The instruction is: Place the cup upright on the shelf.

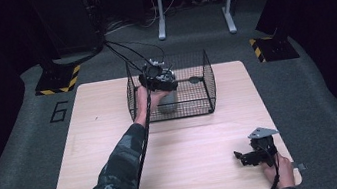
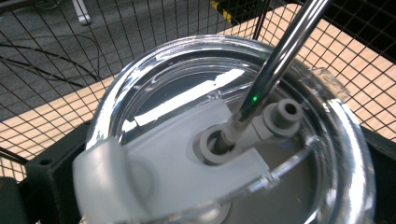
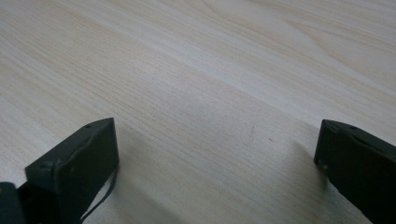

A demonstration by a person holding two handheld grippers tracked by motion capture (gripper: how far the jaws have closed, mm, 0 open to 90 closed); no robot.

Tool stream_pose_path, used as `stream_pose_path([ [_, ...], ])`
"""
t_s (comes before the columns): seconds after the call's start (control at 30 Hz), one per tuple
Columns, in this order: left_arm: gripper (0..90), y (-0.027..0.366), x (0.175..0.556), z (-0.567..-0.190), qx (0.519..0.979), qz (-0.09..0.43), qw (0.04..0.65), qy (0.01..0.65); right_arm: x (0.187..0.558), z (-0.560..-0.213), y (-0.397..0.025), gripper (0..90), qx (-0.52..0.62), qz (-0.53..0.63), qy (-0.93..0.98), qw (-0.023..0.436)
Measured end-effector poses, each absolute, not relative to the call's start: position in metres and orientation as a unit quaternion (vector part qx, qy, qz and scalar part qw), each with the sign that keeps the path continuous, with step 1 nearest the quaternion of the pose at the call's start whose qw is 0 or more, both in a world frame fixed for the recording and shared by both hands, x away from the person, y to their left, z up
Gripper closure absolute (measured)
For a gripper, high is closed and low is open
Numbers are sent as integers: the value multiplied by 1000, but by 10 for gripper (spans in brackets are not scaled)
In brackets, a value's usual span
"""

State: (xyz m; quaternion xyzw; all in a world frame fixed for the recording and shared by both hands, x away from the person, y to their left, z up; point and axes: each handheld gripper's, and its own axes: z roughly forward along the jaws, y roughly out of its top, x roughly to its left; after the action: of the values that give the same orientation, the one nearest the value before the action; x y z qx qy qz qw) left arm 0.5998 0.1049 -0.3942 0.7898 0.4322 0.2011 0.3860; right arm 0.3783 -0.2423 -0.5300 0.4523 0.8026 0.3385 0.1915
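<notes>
two tongs were in my hands. my left gripper point(image 1: 158, 78) reached into the wire basket point(image 1: 205, 81) at the table's point(image 1: 189, 142) far side, its jaws pinching the grey tumbler point(image 1: 167, 102), whose clear lid point(image 2: 187, 93) held a metal straw point(image 2: 275, 60). my right gripper point(image 1: 246, 156) rested near the table's front right corner, jaws spread wide.

A single large dark numeral "6" point(image 1: 60, 111) is showing on the grey carpeted floor point(image 1: 22, 146), just off the far left corner of the light wooden tabletop point(image 1: 189, 147). Nothing else readable is appearing: the yellow-and-black striped hazard markings point(image 1: 58, 83) on the floor beyond the tabletop's far edge are carrying no words.
</notes>
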Motion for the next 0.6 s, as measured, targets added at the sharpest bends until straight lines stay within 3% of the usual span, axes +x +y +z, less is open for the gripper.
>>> stream_pose_path([
  [0.6, 0, 120, 558, -357, 794, 232, 400, 394, 378, -530, -242, 0, 452, 339, 803, 192],
])
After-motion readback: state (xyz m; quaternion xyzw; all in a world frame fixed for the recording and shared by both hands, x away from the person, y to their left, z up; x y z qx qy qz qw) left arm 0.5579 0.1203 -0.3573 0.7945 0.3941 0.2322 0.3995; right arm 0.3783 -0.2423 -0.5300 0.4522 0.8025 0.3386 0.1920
